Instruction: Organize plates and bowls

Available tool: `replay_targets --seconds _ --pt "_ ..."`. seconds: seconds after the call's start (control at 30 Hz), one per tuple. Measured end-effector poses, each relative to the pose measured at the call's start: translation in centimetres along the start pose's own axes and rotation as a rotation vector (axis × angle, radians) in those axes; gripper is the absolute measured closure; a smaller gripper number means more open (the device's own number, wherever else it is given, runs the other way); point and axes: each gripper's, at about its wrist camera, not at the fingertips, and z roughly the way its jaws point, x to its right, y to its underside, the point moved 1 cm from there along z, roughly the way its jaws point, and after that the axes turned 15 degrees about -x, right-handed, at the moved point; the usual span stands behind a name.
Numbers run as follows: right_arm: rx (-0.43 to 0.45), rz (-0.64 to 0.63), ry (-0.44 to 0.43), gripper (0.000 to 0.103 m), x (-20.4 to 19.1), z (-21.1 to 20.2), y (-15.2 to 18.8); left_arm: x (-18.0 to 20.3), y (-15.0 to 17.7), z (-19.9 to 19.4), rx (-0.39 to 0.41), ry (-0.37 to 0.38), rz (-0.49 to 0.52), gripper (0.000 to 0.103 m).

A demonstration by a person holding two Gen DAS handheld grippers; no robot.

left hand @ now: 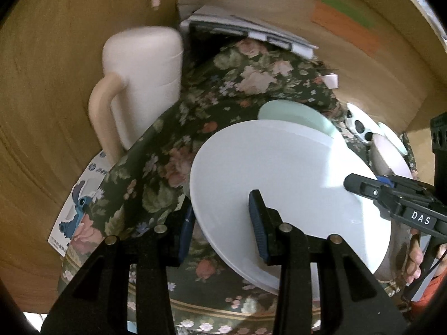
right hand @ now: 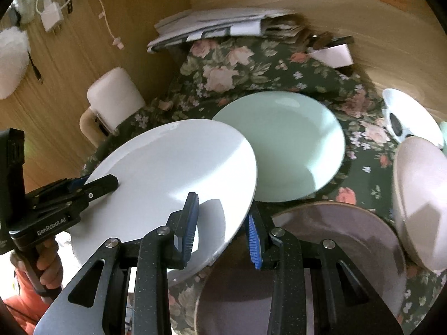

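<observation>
Both grippers hold one white plate [left hand: 279, 178], lifted and tilted above the floral tablecloth; it also shows in the right wrist view [right hand: 173, 167]. My left gripper [left hand: 223, 223] is shut on its near left rim. My right gripper [right hand: 222, 226] is shut on its right rim, and shows from the side in the left wrist view [left hand: 363, 188]. A pale green plate [right hand: 282, 145] lies flat behind the white plate. A mauve plate [right hand: 335, 240] lies under my right gripper. A pinkish bowl [right hand: 421, 201] stands on edge at the right.
A white jug with a beige handle [left hand: 142, 83] stands at the table's left edge. A white bowl with black spots [right hand: 405, 117] lies at the far right. Stacked papers [right hand: 212, 25] and a small white container [right hand: 335, 53] sit at the back by the wooden wall.
</observation>
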Motion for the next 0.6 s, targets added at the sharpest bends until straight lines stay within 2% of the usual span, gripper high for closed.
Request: replay_targets --seconds 0.6 --pt "0.1 0.095 0.057 0.074 4.1 -5.4 3.9 7.1 0.2 -1.3 0.048 0.049 0.136 0.065"
